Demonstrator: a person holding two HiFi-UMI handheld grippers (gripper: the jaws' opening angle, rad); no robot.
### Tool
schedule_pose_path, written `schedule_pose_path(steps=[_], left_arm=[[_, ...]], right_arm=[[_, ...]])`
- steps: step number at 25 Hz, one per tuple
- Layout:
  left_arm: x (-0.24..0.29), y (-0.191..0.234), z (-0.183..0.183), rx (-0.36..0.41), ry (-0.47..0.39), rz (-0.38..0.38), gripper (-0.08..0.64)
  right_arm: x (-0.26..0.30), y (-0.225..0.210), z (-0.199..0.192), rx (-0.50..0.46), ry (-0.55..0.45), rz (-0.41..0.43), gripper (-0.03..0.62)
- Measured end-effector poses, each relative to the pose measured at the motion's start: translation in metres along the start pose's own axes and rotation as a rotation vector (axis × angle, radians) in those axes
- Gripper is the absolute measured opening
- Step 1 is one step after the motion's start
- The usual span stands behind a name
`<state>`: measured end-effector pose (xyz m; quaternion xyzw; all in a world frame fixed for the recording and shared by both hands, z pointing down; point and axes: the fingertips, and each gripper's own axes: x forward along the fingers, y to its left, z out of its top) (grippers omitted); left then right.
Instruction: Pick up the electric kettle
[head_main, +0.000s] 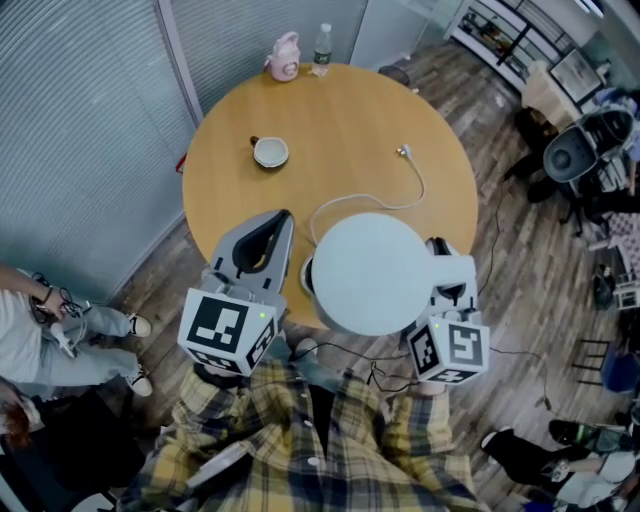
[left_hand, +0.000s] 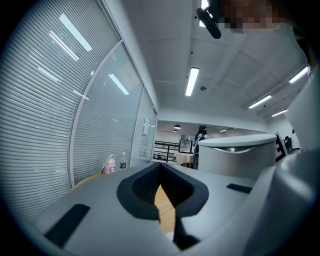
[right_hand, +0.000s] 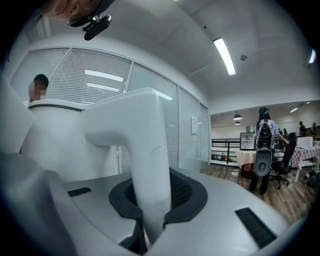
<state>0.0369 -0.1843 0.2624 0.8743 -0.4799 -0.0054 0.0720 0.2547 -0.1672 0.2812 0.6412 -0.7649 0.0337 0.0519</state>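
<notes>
A white electric kettle with a flat round lid (head_main: 372, 272) sits over the near edge of a round wooden desk (head_main: 340, 120), just in front of the person in a yellow plaid shirt (head_main: 290, 440). Its angular white handle (right_hand: 142, 150) sticks out to the kettle's right. The right gripper (head_main: 441, 252) has its dark-padded fingers (right_hand: 189, 196) pinching that handle, one pad on each side of the upright part. Whether the kettle's base is off the desk cannot be told.

To the kettle's left, apart from its body, the left gripper (head_main: 286, 218) points across the desk. Its fingers (left_hand: 142, 185) are pressed together at the tips with nothing between them; only the desk shows through the hollow behind the tips.

Beyond the kettle, a white power cord (head_main: 415, 195) loops across the wood and ends in a plug (head_main: 404, 152). Farther off to the kettle's left a small white cup (head_main: 270, 152) rests on the desk. At the far rim a pink bottle (head_main: 284, 57) and a clear plastic water bottle (head_main: 322, 48) stand just beside each other.
</notes>
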Motion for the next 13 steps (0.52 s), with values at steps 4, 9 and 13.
schedule_pose_path(steps=[4,9,13], left_arm=[[0.0004,-0.0033,-0.0031,0.000,0.000,-0.005,0.003],[0.0005,-0.0067,-0.0020,0.002,0.004,-0.009,0.003],[0.0002,-0.0080,0.0020,0.005,-0.001,-0.014,0.003]], right_arm=[[-0.0024,-0.0023,-0.0018,0.003,0.007,-0.003,0.055],[-0.0058,-0.0058,-0.0023,0.002,0.003,-0.008,0.055],[-0.0084,-0.0080,-0.0019,0.008,0.001,-0.015,0.055]])
